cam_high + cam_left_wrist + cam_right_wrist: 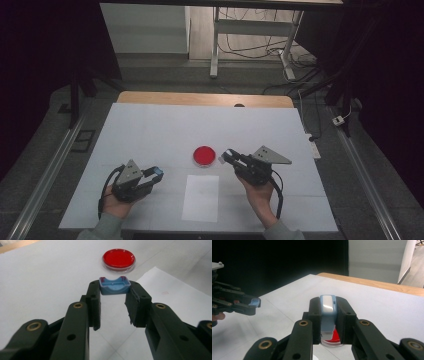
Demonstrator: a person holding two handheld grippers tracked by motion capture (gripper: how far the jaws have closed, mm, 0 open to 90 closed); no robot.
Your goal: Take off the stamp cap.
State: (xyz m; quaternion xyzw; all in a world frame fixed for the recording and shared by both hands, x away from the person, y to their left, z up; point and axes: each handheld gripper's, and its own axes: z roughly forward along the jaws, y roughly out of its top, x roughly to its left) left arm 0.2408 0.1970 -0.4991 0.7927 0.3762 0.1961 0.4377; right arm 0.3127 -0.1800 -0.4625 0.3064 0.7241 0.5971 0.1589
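A round red dish [204, 155] with a clear rim sits near the middle of the white table [150, 130]. To its lower left, my left gripper [157, 174] is shut on a small blue tray-shaped cap [113, 285], which sits crosswise between the fingertips; the left gripper [115, 290] points at the red dish [119, 258]. On the dish's right side, my right gripper [226, 156] is shut on a narrow light-blue piece with a white face [327, 305]. That piece hangs over the red dish [333, 340]. The right gripper view also has the left gripper [255, 304] at the far left.
A white paper sheet [201, 197] lies flat between the two hands, in front of the dish. A wooden strip [205, 98] marks the table's far edge. Beyond it the floor holds a desk frame and cables [280, 50].
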